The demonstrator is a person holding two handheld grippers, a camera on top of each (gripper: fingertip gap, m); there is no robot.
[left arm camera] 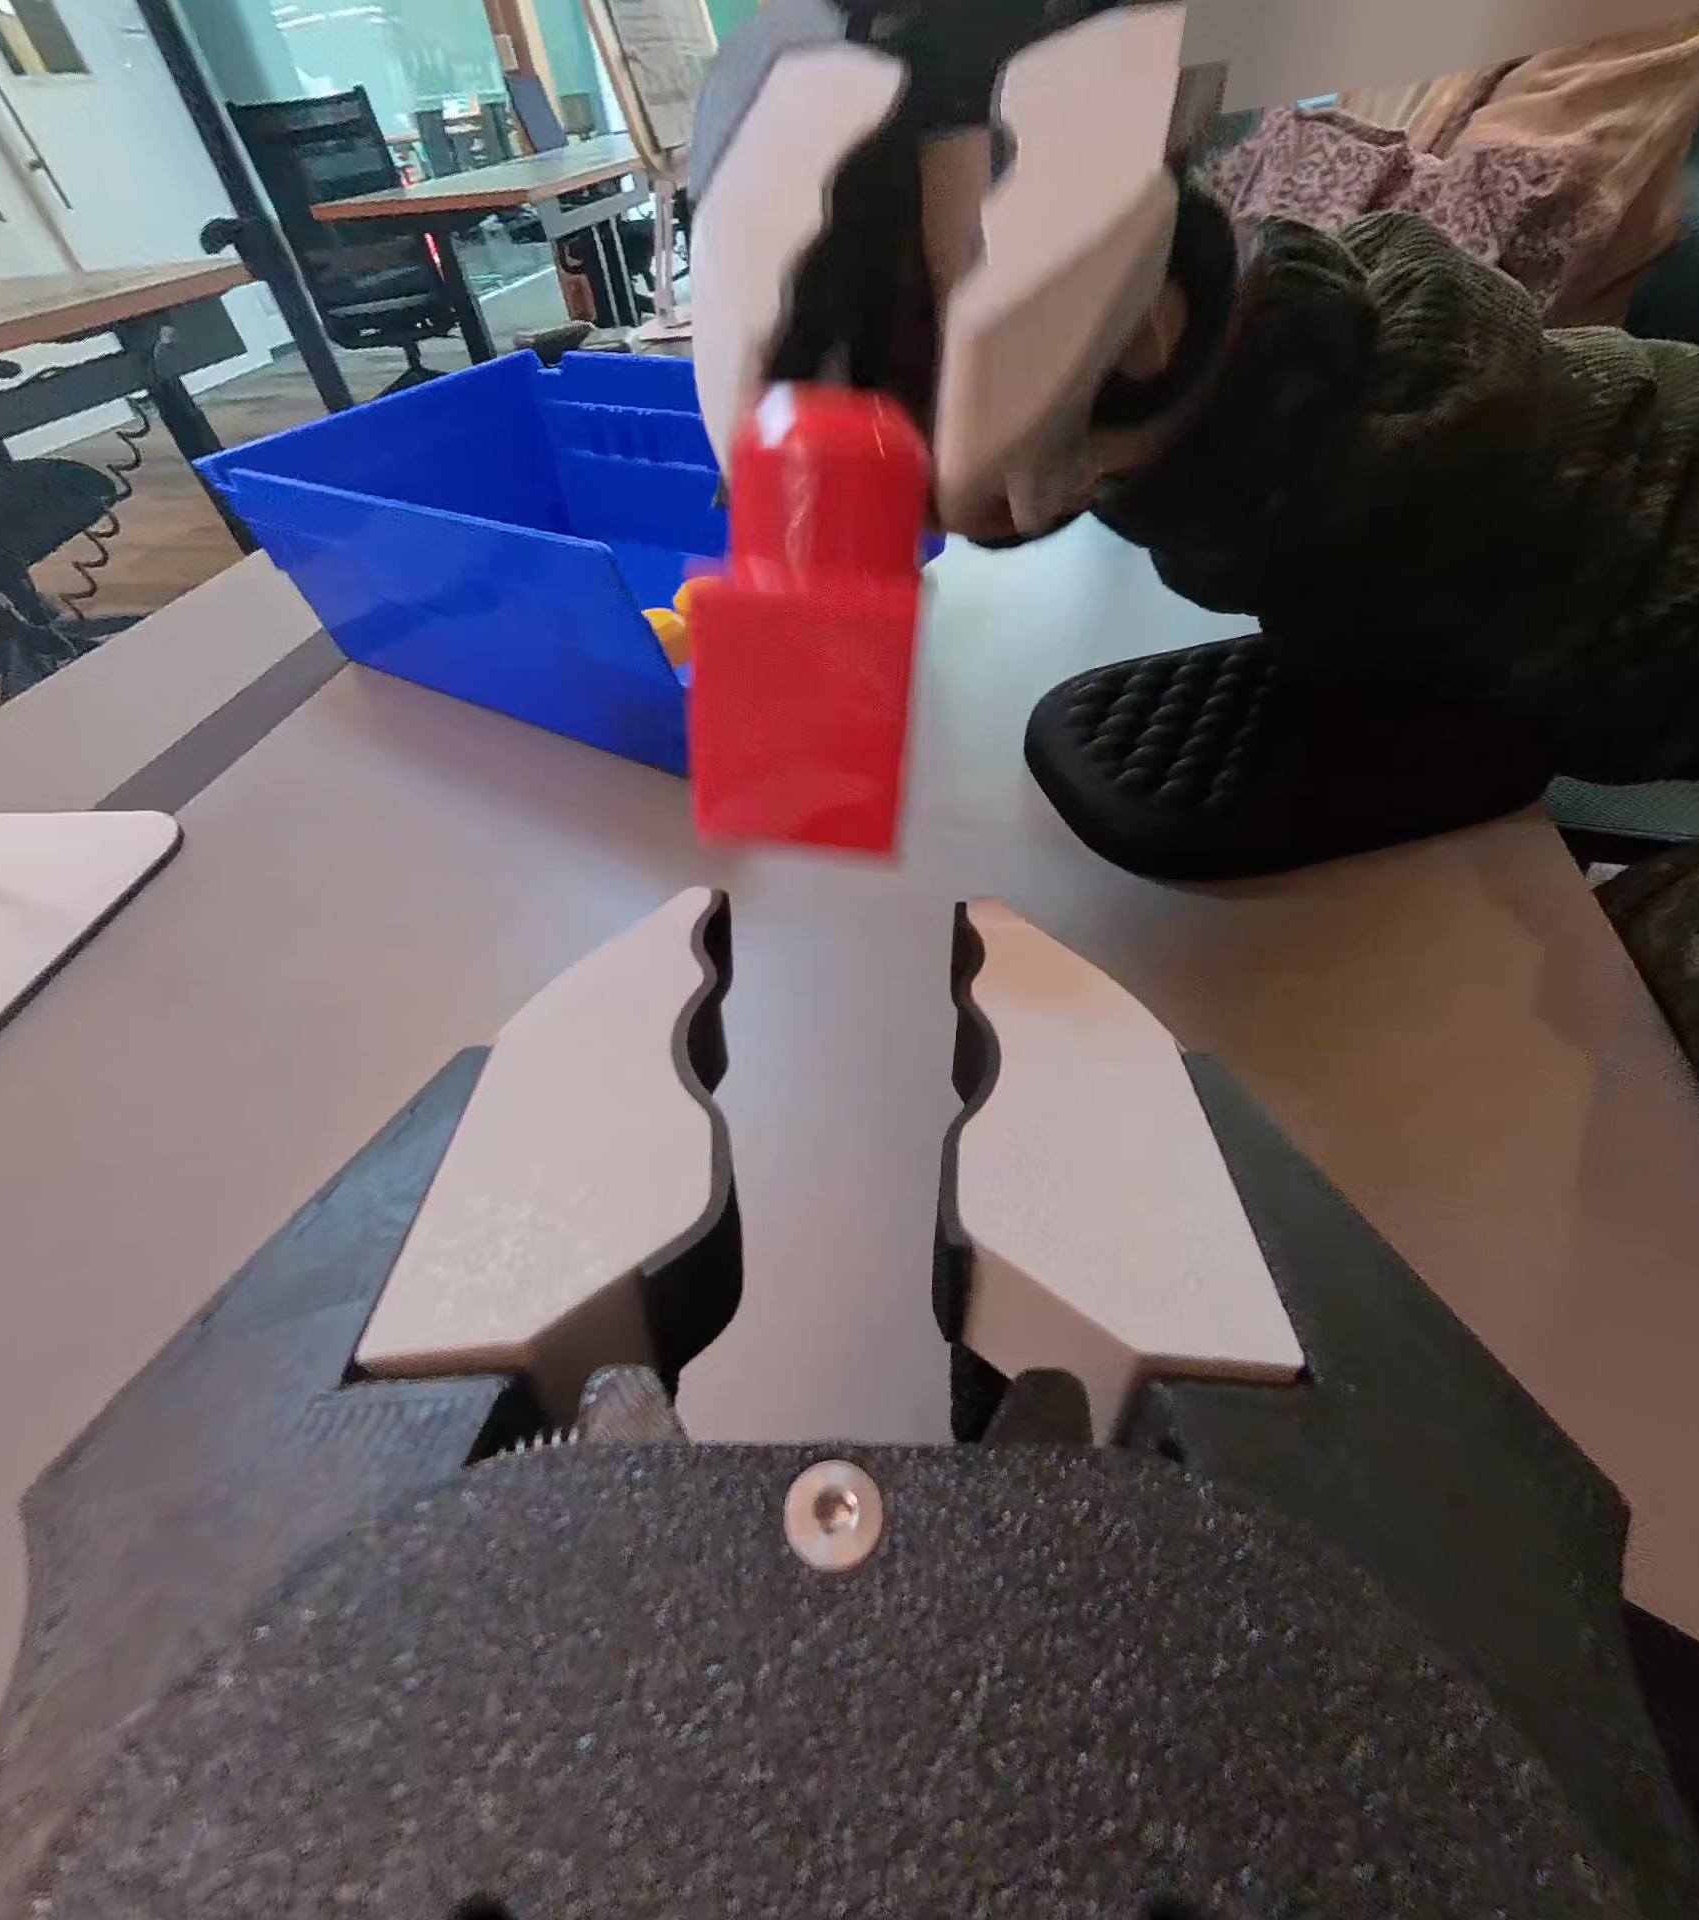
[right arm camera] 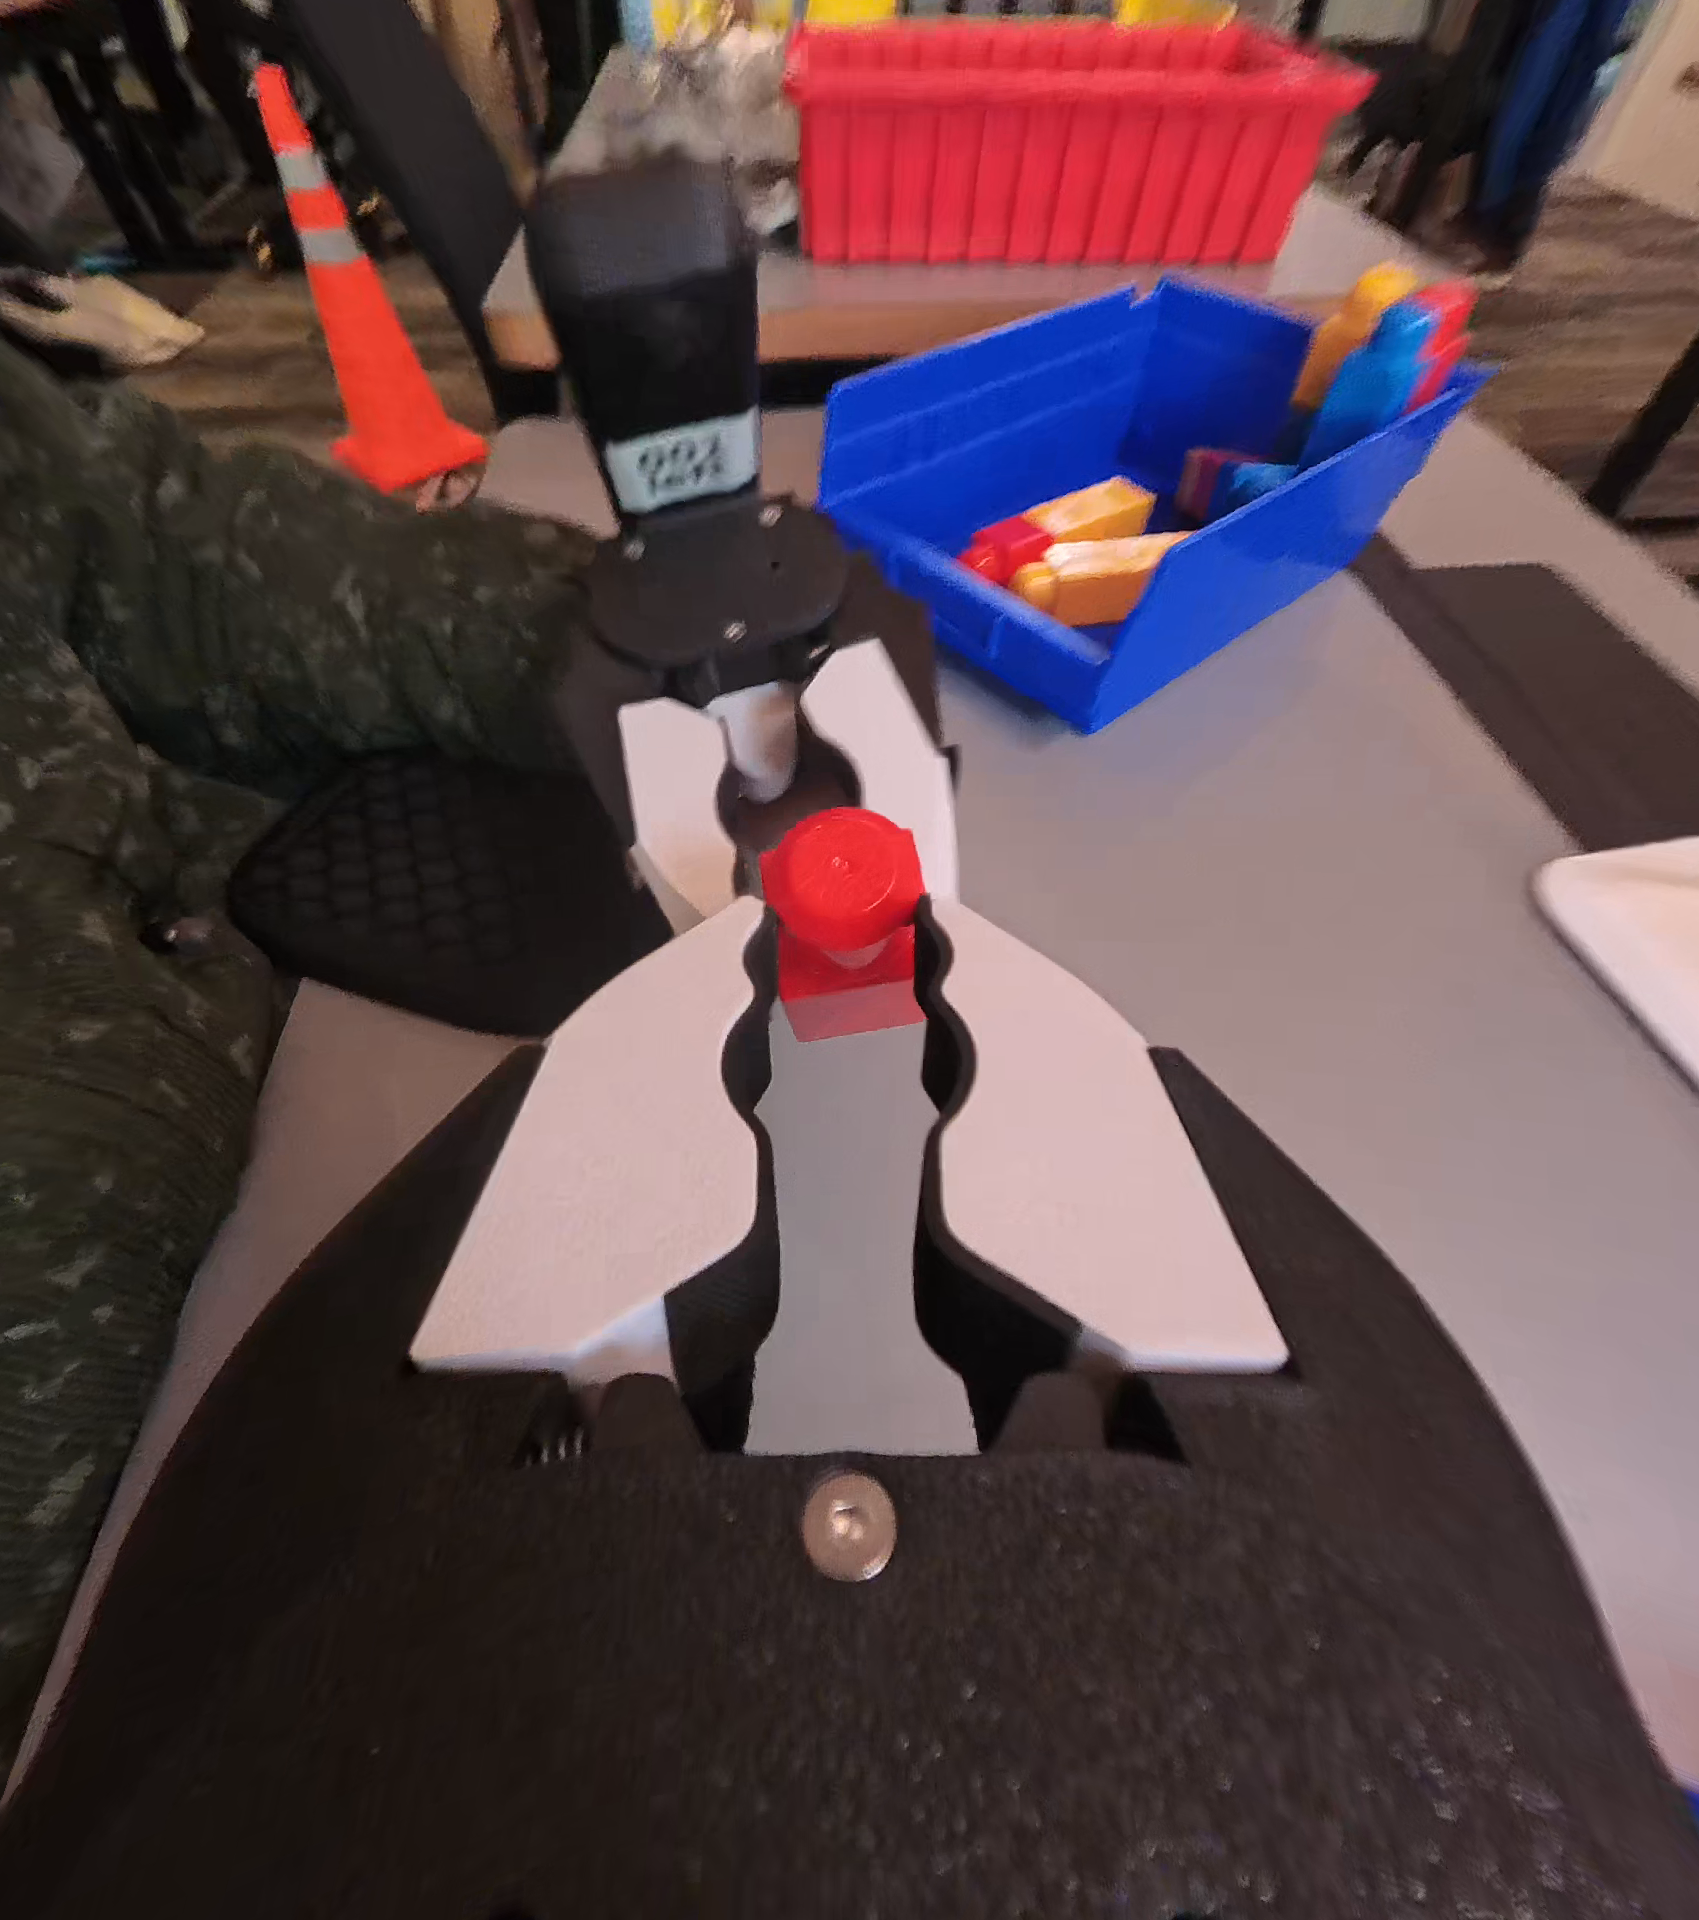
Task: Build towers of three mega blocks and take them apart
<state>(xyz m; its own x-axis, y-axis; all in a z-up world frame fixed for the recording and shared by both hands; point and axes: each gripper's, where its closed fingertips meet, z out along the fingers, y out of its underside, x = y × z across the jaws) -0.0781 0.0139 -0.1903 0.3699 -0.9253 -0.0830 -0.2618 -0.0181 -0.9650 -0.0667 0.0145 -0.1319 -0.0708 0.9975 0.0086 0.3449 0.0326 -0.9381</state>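
Red block [right arm camera: 843, 940] pinched in right claw [right arm camera: 840, 925].

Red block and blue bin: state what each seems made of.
Red block: apparently hard moulded plastic, glossy, with highlights on its round stud. Blue bin: likely rigid moulded plastic, smooth and semi-glossy, with thin straight walls and even colour.

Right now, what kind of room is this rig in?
Likely an open office used as a workspace. Rows of desks with black office chairs, glass partitions behind them, plus a traffic cone and a red crate near the table.
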